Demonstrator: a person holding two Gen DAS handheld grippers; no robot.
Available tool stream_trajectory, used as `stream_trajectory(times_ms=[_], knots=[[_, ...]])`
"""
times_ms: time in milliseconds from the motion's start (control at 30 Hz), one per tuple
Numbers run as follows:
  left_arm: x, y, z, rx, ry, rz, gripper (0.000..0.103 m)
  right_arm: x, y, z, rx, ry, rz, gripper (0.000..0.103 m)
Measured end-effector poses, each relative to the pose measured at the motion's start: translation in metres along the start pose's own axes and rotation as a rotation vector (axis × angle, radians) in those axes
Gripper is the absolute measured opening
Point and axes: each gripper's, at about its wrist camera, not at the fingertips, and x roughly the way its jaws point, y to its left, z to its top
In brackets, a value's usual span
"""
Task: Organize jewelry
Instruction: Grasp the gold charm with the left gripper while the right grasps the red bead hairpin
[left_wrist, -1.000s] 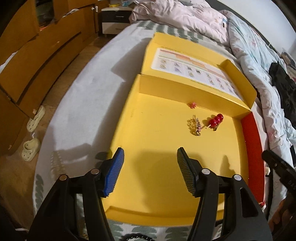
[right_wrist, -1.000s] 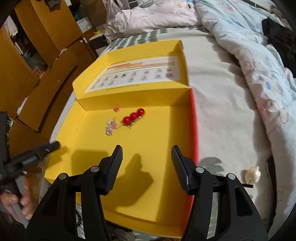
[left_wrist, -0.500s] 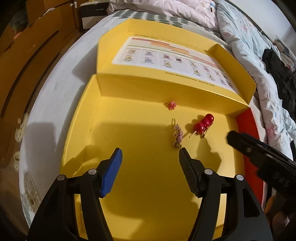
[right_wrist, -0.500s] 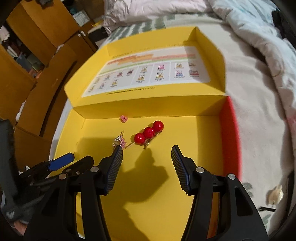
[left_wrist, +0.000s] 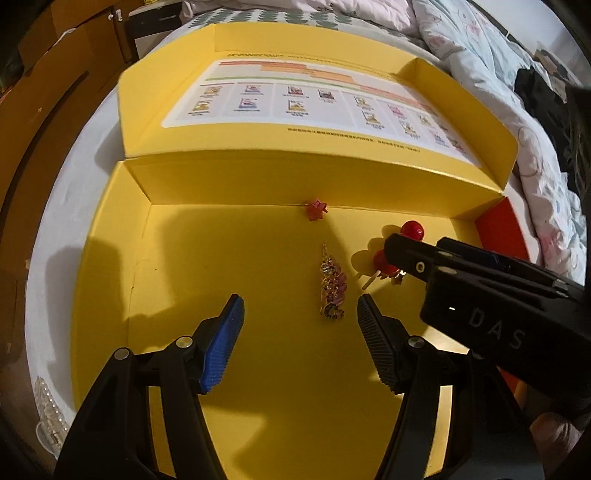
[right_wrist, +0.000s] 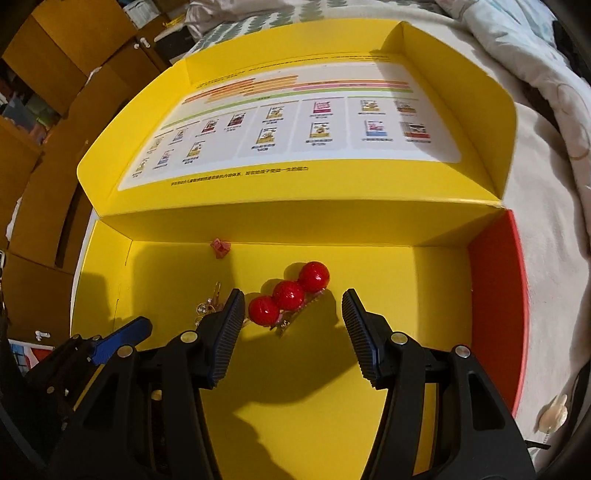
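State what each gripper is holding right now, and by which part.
Nothing is held. The left gripper is open near the gold-and-pink hair clip; the right gripper is open around the red-ball hair clip, not touching it.

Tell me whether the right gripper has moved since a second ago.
Yes. The right gripper moved forward into the yellow box, toward its back wall; its open jaws now flank the red-bead hair clip.

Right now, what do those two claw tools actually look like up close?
Both are black plastic two-finger grippers with silver rivets. The left gripper has one blue ribbed pad and one black ribbed pad. The right gripper has dark ribbed pads edged in blue; its body reads "DAS".
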Motion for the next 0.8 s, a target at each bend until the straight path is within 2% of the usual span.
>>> stream_trajectory(times_ms=[233,433,567,800], knots=[[0.007,-0.005,0.002,0.015,0.013,0.005,0.064,0.003,0.005,0.002,-0.028,0.011,-0.059,0.059],[0.009,-0.008,0.006,0.010,0.001,0.003,0.063,0.009,0.009,0.006,-0.032,0.015,-0.061,0.059],[0.014,-0.013,0.009,0.027,0.008,0.028,0.043,0.013,0.011,0.007,-0.033,0.017,-0.096,0.059],[0.013,-0.011,0.011,0.021,0.010,0.006,0.035,0.020,0.014,0.006,-0.069,0.014,-0.100,0.058]])
